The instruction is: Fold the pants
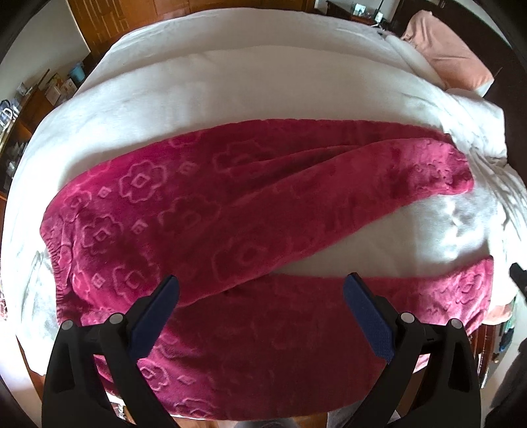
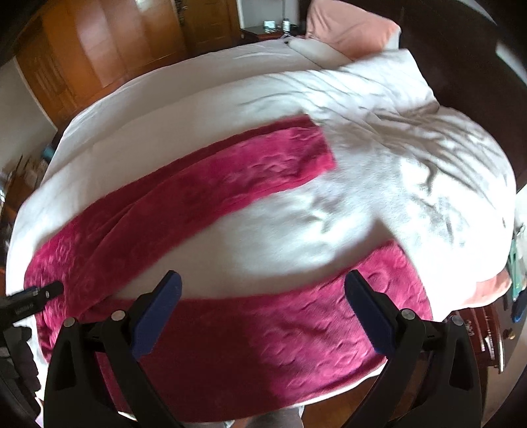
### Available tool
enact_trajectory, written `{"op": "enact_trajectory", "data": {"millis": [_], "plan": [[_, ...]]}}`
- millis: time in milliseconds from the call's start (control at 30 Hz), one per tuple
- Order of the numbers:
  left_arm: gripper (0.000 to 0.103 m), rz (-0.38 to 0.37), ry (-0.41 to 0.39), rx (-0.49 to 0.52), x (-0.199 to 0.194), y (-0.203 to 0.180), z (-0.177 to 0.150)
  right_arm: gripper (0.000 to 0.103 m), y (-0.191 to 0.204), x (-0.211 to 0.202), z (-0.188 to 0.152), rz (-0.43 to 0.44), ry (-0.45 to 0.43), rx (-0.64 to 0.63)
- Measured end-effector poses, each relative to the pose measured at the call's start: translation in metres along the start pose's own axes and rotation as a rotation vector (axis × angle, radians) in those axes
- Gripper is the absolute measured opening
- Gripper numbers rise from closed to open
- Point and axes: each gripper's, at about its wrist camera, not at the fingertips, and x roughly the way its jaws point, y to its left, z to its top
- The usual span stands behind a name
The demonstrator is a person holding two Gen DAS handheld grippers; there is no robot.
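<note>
Magenta fleece pants (image 1: pixel 204 210) with an embossed flower pattern lie spread flat on a white bed (image 1: pixel 230 85). The waistband is at the left, and the two legs splay apart toward the right. My left gripper (image 1: pixel 262 286) is open and empty, held above the near leg close to the crotch. In the right wrist view the pants (image 2: pixel 263 335) show both legs, the far leg (image 2: pixel 263 164) ending mid-bed. My right gripper (image 2: pixel 263 283) is open and empty above the near leg. The left gripper's tip (image 2: pixel 36 294) shows at the left edge.
A pink pillow (image 1: pixel 451 49) lies at the bed's far right corner and shows in the right wrist view (image 2: pixel 349 26) too. The white cover (image 2: pixel 411 138) is wrinkled on the right. Wooden wardrobes (image 2: pixel 98 49) stand behind. The bed's near edge runs just under the near leg.
</note>
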Motion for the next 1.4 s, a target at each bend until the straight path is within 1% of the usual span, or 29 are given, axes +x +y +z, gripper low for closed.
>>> {"op": "enact_trajectory", "data": {"millis": [67, 133, 200, 233, 300, 367, 400, 500, 567, 633, 667, 733, 767, 867, 900, 967, 1033, 1133, 1233, 1333, 1400], "plan": [[0.098, 0.017, 0.008, -0.005, 0.009, -0.008, 0.007, 0.100, -0.020, 0.016, 0.016, 0.007, 0.003, 0.014], [0.098, 0.041, 0.018, -0.016, 0.016, -0.012, 0.012, 0.100, -0.040, 0.037, 0.038, 0.039, 0.005, 0.017], [0.098, 0.073, 0.042, -0.050, 0.026, -0.016, 0.018, 0.099, -0.057, 0.060, 0.061, 0.063, 0.023, 0.011], [0.098, 0.078, 0.052, -0.069, 0.031, -0.017, 0.019, 0.096, -0.064, 0.071, 0.071, 0.076, 0.025, 0.008], [0.098, 0.099, 0.082, -0.100, 0.044, -0.021, 0.022, 0.090, -0.078, 0.096, 0.094, 0.075, 0.039, -0.008], [0.098, 0.126, 0.102, -0.116, 0.055, -0.026, 0.024, 0.082, -0.090, 0.118, 0.111, 0.073, 0.054, -0.022], [0.098, 0.140, 0.113, -0.130, 0.062, -0.029, 0.025, 0.080, -0.096, 0.131, 0.120, 0.073, 0.064, -0.030], [0.098, 0.159, 0.128, -0.169, 0.074, -0.033, 0.024, 0.070, -0.110, 0.160, 0.141, 0.092, 0.095, -0.045], [0.098, 0.171, 0.138, -0.187, 0.081, -0.036, 0.025, 0.062, -0.113, 0.173, 0.151, 0.108, 0.109, -0.055], [0.098, 0.186, 0.147, -0.202, 0.089, -0.039, 0.025, 0.058, -0.116, 0.187, 0.159, 0.134, 0.125, -0.067], [0.098, 0.191, 0.151, -0.206, 0.091, -0.039, 0.025, 0.051, -0.116, 0.191, 0.160, 0.147, 0.134, -0.069], [0.098, 0.203, 0.153, -0.215, 0.095, -0.041, 0.027, 0.042, -0.118, 0.203, 0.164, 0.172, 0.161, -0.061], [0.098, 0.210, 0.153, -0.219, 0.096, -0.041, 0.027, 0.034, -0.119, 0.207, 0.166, 0.181, 0.172, -0.056], [0.098, 0.228, 0.154, -0.239, 0.103, -0.038, 0.032, 0.023, -0.122, 0.216, 0.167, 0.212, 0.198, -0.050], [0.098, 0.231, 0.155, -0.243, 0.104, -0.037, 0.033, 0.021, -0.121, 0.217, 0.167, 0.220, 0.204, -0.061], [0.098, 0.242, 0.159, -0.250, 0.110, -0.034, 0.036, 0.014, -0.120, 0.220, 0.167, 0.227, 0.218, -0.085], [0.098, 0.249, 0.165, -0.252, 0.114, -0.033, 0.038, 0.009, -0.121, 0.220, 0.168, 0.222, 0.225, -0.098], [0.098, 0.248, 0.170, -0.250, 0.118, -0.033, 0.043, 0.007, -0.130, 0.206, 0.171, 0.217, 0.218, -0.097], [0.098, 0.236, 0.158, -0.241, 0.116, -0.035, 0.046, 0.007, -0.135, 0.189, 0.171, 0.176, 0.212, -0.137], [0.098, 0.231, 0.160, -0.238, 0.119, -0.034, 0.047, 0.007, -0.139, 0.194, 0.161, 0.153, 0.260, -0.164], [0.098, 0.233, 0.176, -0.228, 0.126, -0.035, 0.046, 0.007, -0.137, 0.207, 0.151, 0.128, 0.289, -0.189]]}}
